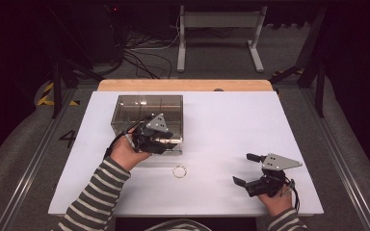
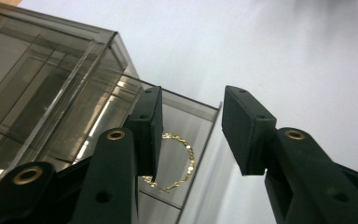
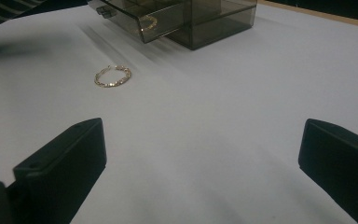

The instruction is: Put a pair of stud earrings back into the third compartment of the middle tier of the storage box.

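Bracelets are the things in hand here: one gold chain bracelet lies in the pulled-out drawer of the smoky clear box, just below and between the jaws of your left gripper. Those jaws stand partly apart with nothing pressed between the pads; the chain rests on the drawer floor under them. A second bracelet lies flat on the white table, near the front of the drawer and a little to its right, apart from both grippers.

The box sits on the left half of the table, toward the far side, with its drawer drawn out toward you. Your left hand holds its gripper over that drawer.

Your right gripper rests at the near right of the table, well apart from the box, its jaws wide apart and bare, pointing left toward the loose bracelet.
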{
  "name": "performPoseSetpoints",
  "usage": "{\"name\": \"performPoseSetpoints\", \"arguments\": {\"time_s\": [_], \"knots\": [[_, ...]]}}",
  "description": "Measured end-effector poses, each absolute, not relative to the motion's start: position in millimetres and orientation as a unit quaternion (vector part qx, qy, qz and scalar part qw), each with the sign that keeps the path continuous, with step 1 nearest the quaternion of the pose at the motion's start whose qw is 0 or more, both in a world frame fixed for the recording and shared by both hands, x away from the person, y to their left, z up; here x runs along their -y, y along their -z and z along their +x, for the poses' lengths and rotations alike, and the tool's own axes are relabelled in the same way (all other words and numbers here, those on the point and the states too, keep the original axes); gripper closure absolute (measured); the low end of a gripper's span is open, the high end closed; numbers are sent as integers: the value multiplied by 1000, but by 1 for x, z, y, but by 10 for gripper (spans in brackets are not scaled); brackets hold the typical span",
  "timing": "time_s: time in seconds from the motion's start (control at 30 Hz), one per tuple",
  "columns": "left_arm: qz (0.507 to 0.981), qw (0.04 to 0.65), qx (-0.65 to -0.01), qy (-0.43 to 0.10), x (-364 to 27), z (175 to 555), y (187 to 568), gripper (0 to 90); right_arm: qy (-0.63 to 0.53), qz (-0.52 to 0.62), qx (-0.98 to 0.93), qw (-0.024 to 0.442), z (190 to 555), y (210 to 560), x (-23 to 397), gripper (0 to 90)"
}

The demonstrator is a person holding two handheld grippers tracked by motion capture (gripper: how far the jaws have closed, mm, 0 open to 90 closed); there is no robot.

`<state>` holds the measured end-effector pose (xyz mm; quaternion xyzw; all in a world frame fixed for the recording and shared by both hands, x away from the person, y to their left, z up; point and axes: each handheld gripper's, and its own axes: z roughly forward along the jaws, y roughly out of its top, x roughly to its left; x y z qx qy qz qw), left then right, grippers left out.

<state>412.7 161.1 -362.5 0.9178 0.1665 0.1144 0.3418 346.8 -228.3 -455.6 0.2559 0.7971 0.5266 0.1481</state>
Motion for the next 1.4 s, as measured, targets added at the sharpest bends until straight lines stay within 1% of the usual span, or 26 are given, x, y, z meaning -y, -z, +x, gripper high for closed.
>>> {"name": "performPoseSetpoints", "arguments": {"time_s": [0.13,0.23,0.53,1.2,1.4], "knots": [[916,349,-163,-114,-162,406,360,569,-527,256,-797,148,347,456,228,15],[914,359,-160,-104,-162,401,361,570,-527,256,-797,148,347,456,228,15],[924,341,-147,-92,-153,389,371,568,-527,255,-797,148,347,456,228,15],[935,321,-131,-72,-141,385,388,574,-527,254,-798,147,347,456,228,15],[943,303,-125,-58,-134,381,399,585,-527,254,-798,147,347,456,228,15]]}}
